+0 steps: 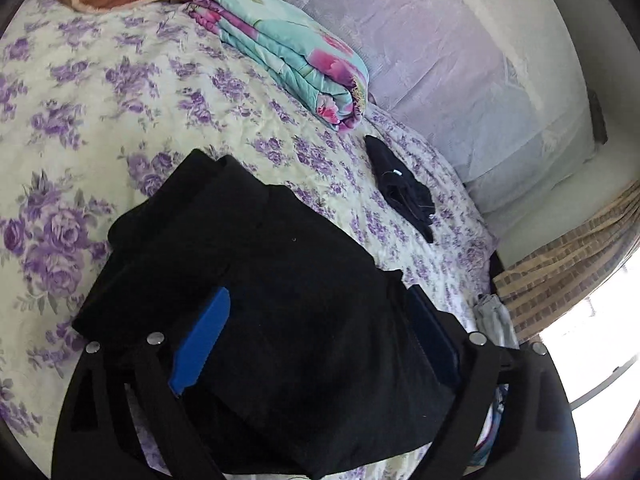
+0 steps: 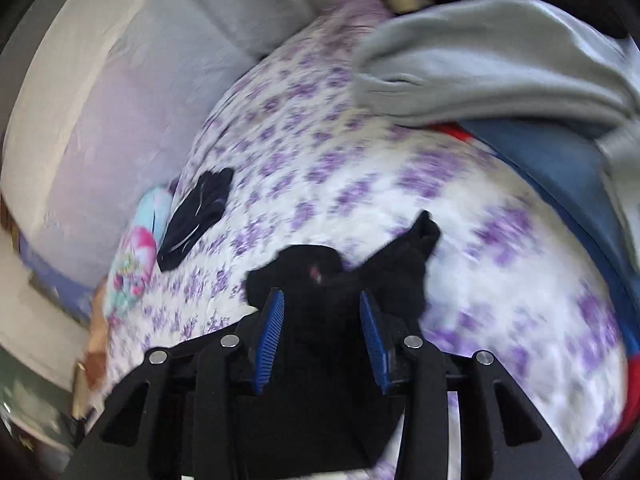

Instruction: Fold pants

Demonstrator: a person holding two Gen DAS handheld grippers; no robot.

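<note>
Black pants lie folded in a thick bundle on a bed with a purple-flowered sheet. In the left wrist view my left gripper is open wide, its blue fingers standing on both sides of the bundle. In the right wrist view, which is blurred by motion, my right gripper has its blue fingers closed on a bunch of the black pants.
A folded turquoise and pink quilt lies at the bed's far side. A small dark garment lies beside it, also in the right wrist view. Grey clothing and blue fabric are piled at the right. A pale headboard stands behind.
</note>
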